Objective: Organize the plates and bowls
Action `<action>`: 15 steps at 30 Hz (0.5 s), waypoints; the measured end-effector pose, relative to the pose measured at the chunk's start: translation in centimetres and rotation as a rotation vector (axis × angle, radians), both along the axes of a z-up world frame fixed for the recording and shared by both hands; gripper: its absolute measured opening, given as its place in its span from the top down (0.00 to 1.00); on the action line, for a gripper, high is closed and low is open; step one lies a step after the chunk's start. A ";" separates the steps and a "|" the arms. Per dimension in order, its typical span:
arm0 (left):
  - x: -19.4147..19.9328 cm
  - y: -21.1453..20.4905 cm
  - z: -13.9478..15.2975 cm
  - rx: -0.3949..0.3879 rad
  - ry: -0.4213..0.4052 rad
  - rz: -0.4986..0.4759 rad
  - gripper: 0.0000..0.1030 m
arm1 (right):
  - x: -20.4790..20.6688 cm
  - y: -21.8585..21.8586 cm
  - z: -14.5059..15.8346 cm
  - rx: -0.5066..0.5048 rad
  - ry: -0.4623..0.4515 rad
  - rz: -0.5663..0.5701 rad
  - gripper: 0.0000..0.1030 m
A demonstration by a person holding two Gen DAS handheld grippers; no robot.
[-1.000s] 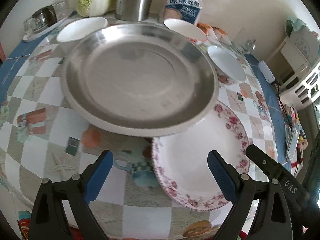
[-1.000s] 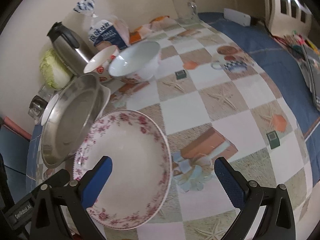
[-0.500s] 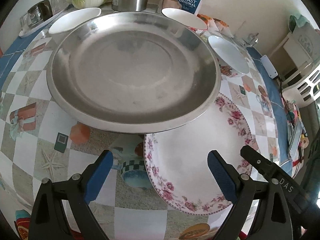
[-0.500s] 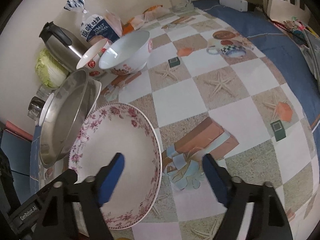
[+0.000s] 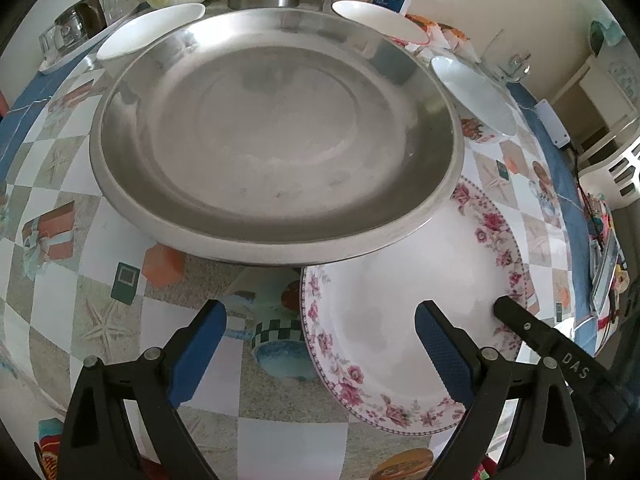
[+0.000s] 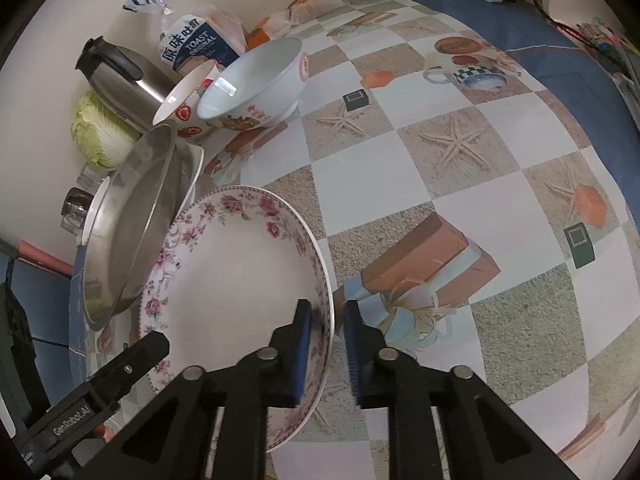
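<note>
A floral-rimmed white plate (image 5: 404, 320) lies on the checked tablecloth, partly under a large steel plate (image 5: 276, 136) that rests on a white plate. My left gripper (image 5: 320, 344) is open, its jaws wide above the floral plate's left edge and the cloth. My right gripper (image 6: 326, 344) is shut on the floral plate (image 6: 240, 276), one jaw inside the rim and one outside. The steel plate (image 6: 128, 216) stands to its left. Two white bowls (image 6: 256, 84) sit further back.
A steel kettle (image 6: 120, 76), cabbage (image 6: 100, 136), toast bag (image 6: 196, 44) and glasses (image 5: 76, 28) line the back wall. White bowls (image 5: 476, 96) ring the steel plate. A white basket (image 5: 616, 160) stands off the table's right side.
My right gripper has closed from wide open onto the floral plate's rim. My left gripper has moved in closer to the plates and stays open.
</note>
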State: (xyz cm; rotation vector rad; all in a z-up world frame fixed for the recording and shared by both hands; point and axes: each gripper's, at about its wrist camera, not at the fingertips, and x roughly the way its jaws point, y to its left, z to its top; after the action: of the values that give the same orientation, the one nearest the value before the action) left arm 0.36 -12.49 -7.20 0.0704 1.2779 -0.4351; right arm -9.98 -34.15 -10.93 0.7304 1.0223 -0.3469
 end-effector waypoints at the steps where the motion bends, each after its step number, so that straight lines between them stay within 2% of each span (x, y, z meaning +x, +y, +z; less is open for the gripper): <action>1: 0.0 0.0 -0.1 0.006 0.005 0.002 0.07 | 0.0 0.0 0.1 0.000 0.000 -0.001 0.84; 8: -0.2 -0.2 -0.9 0.022 0.024 0.007 0.08 | -0.5 -0.2 0.4 -0.008 0.009 0.001 0.84; 15: -0.6 -0.8 -1.5 -0.002 0.060 -0.009 0.09 | -1.6 -0.9 0.6 -0.004 0.016 -0.015 0.84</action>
State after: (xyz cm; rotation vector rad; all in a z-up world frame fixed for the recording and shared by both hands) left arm -0.28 -13.28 -8.74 0.0619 1.3366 -0.4485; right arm -11.57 -35.05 -10.37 0.7328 1.0315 -0.3687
